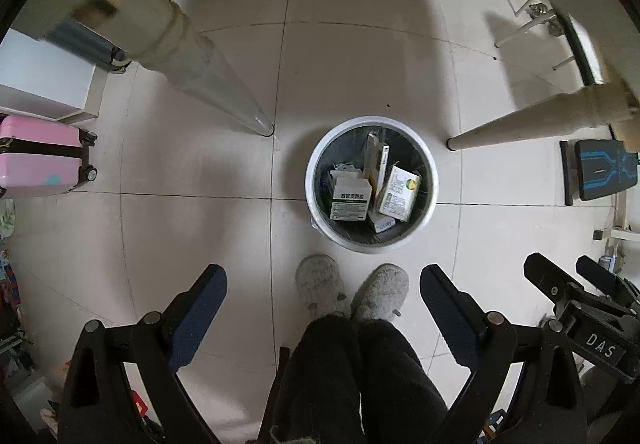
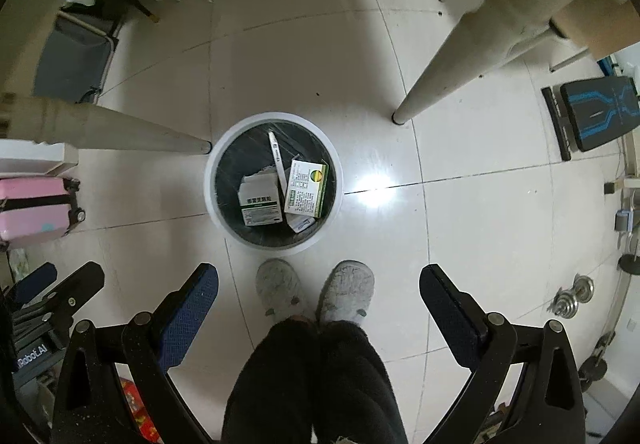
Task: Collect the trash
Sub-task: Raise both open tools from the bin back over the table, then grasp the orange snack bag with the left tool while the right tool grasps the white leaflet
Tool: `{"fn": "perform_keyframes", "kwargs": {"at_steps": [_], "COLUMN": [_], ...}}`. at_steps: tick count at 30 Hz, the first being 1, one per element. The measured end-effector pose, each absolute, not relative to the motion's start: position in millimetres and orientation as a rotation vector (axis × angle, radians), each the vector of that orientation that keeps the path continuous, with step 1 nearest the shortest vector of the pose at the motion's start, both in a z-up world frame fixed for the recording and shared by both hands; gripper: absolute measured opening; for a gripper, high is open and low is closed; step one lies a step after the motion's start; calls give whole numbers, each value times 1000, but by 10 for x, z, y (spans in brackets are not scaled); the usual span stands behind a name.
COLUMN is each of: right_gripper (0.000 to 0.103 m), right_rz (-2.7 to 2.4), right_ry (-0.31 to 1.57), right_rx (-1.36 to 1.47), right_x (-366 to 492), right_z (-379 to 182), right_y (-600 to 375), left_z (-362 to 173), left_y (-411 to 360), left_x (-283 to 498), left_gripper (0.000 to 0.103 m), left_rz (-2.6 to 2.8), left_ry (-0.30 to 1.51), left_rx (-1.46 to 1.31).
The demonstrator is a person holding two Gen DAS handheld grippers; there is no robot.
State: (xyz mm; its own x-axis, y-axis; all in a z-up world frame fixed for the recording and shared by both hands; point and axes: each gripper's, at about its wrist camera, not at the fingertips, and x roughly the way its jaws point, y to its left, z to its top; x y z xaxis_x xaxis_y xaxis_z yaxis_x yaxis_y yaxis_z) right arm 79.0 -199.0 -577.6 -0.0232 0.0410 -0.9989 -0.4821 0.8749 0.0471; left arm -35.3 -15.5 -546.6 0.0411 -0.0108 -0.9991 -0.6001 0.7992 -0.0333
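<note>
Trash sits where it belongs: the white bin (image 1: 371, 184) stands on the tiled floor (image 1: 180, 228) between two table legs, just ahead of the person's grey slippers (image 1: 352, 290), and it's loaded with cartons — a green-and-white medicine box (image 1: 350, 200), a yellow-green one (image 1: 400, 194), a slim box (image 1: 376, 160) standing on end. Both tools hang high, pointing straight down. Left gripper (image 1: 323, 314): fingers spread wide, nothing between them. Right gripper (image 2: 319, 310): same story, wide open and empty. No loose litter shows on the floor, so I'd judge the dropping step done; the next move calls for scanning for leftovers or pulling away from the bin.
</note>
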Motion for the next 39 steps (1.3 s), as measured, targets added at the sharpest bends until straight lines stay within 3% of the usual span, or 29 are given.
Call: {"fn": "perform_keyframes", "kwargs": {"at_steps": [15,22,31,39], "right_gripper": [102,102,102,102], "right_rz": [506,543,605,714], "right_ry": [1471,1403,1289,1250], "right_rx": [-341,-244,-302,-646], "right_x": [419,547,1699,3585], "right_z": [-3875,-3025,-2347,-2564], "right_y": [-2100,-1986,-1243,-30], "left_z": [-3945,-3362,-3049,-3338], "left_y": [-273,-78,499,1047], "left_x": [-663,-447,502,1591], "left_gripper": [99,99,99,99], "left_rz": [438,496,629,801], "left_ry": [1396,1291,1184,1230], "left_rx": [-476,-476,-545,-637]}}
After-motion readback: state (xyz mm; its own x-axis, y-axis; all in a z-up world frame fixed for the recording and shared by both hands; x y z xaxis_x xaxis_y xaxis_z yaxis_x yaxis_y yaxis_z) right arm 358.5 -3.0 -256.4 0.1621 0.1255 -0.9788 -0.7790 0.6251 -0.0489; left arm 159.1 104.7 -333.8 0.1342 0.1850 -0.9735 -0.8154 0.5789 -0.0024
